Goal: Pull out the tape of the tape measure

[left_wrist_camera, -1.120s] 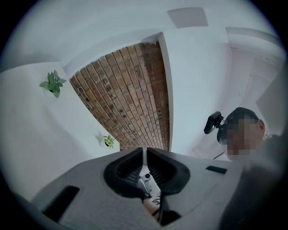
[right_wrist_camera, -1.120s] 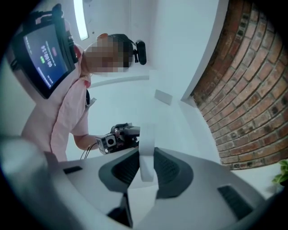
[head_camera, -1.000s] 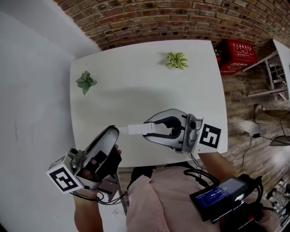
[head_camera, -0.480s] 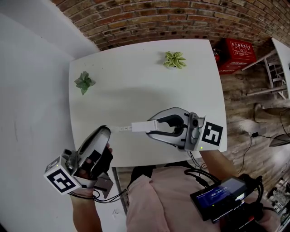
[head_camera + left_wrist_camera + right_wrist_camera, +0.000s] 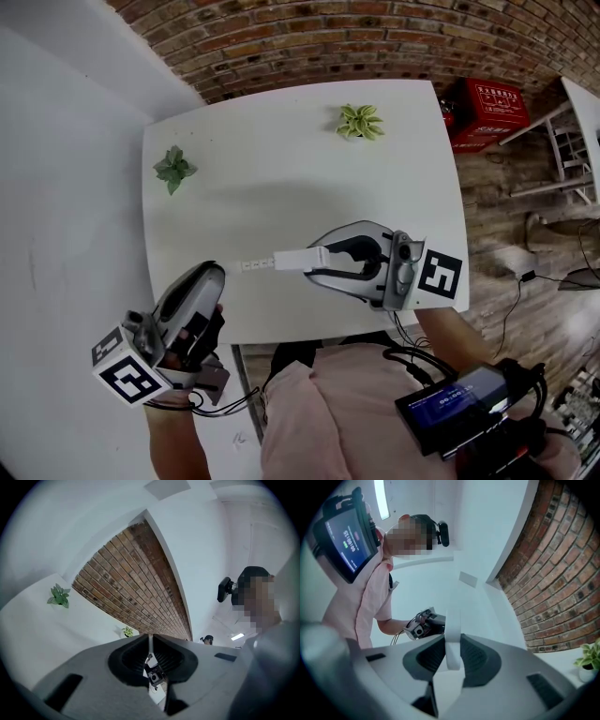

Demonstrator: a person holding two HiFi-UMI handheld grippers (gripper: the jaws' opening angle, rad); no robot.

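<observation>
Pulling down and left, the left gripper (image 5: pixel 214 277) has its fingers shut on the thin white tape (image 5: pixel 251 266), and more tape shows than before. The right gripper (image 5: pixel 315 262) squeezes the white plastic tape measure box (image 5: pixel 296 260) in its fingers above the white desk (image 5: pixel 281 159). The pull is working.

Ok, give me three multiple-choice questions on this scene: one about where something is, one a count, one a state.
1. Where is the red crate?
A on the table
B on a chair
C on the floor past the table's right edge

2. How many small plants stand on the white table?
A one
B two
C four

3. What state is the tape in?
A drawn partly out, from the tape measure case in the right gripper to the left gripper
B fully wound in
C snapped in two

Answers:
C, it sits on the wood floor.
B, one at the left edge, another near the far edge.
A, a white strip spans both grippers.
</observation>
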